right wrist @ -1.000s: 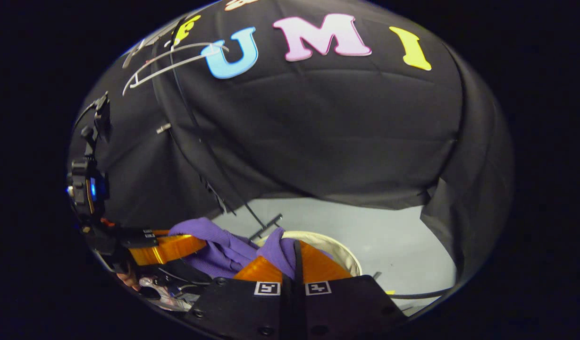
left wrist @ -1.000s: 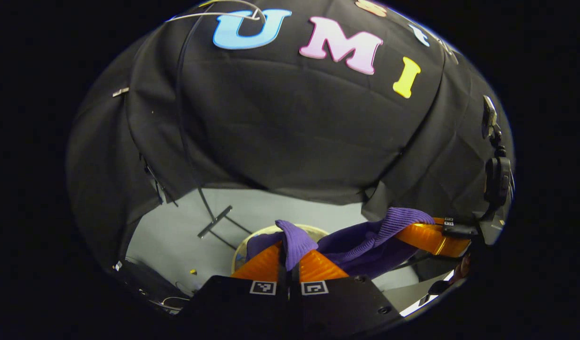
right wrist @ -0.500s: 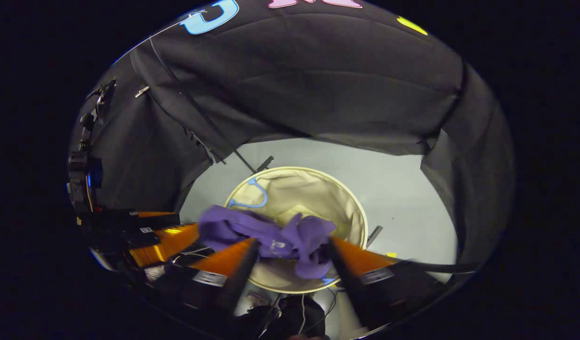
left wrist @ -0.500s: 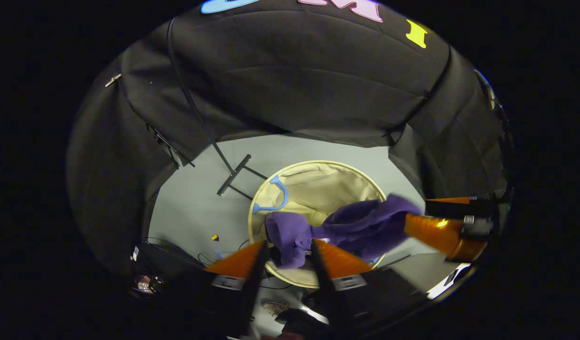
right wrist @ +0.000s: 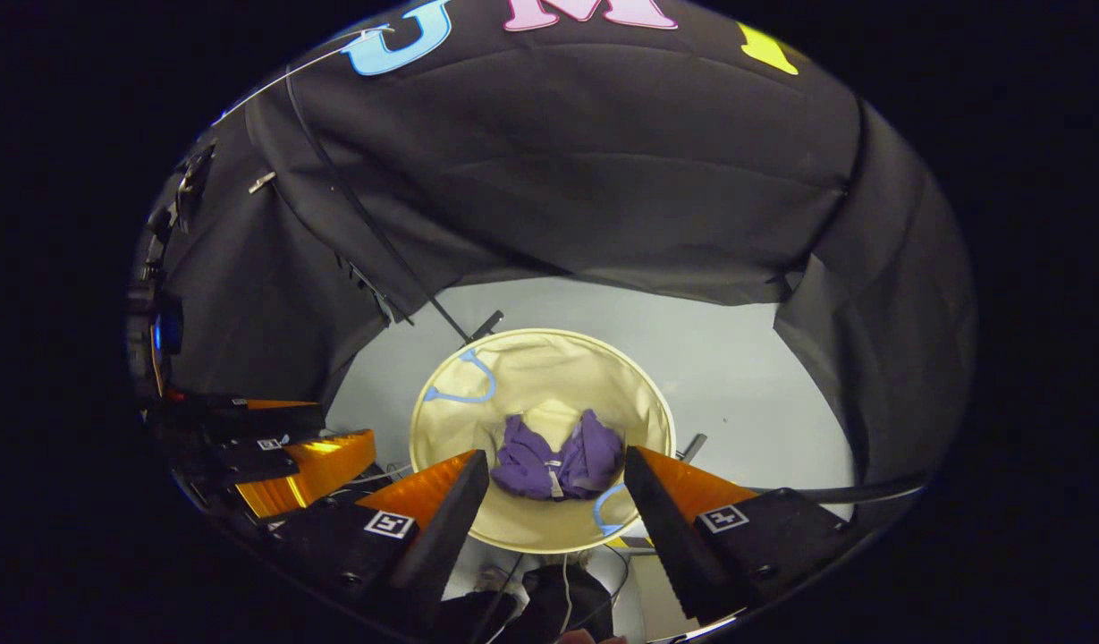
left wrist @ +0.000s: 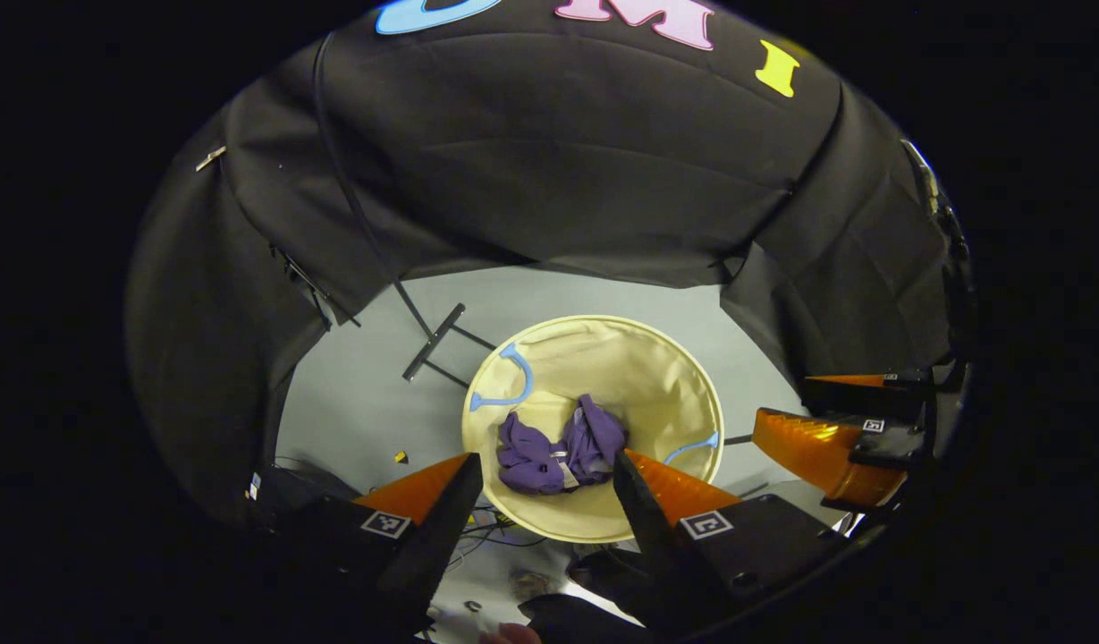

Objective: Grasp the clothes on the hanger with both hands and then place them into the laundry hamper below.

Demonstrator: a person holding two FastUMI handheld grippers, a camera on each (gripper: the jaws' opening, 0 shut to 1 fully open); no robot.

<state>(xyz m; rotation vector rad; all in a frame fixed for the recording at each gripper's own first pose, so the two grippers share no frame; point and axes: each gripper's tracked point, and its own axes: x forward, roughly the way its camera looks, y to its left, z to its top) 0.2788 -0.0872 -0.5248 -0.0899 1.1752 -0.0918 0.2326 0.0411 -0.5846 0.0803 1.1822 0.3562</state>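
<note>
hamper (left wrist: 692, 376) mouth open | stand base (left wrist: 433, 342) beside its rim

Purple clothes (left wrist: 558, 447) lie crumpled inside the cream hamper (left wrist: 656, 376), below the parted tongs (left wrist: 549, 487).

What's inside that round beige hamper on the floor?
A crumpled purple garment lies at the bottom of the hamper, alone on the beige lining. Whatever is beneath the garment is covered.
</note>
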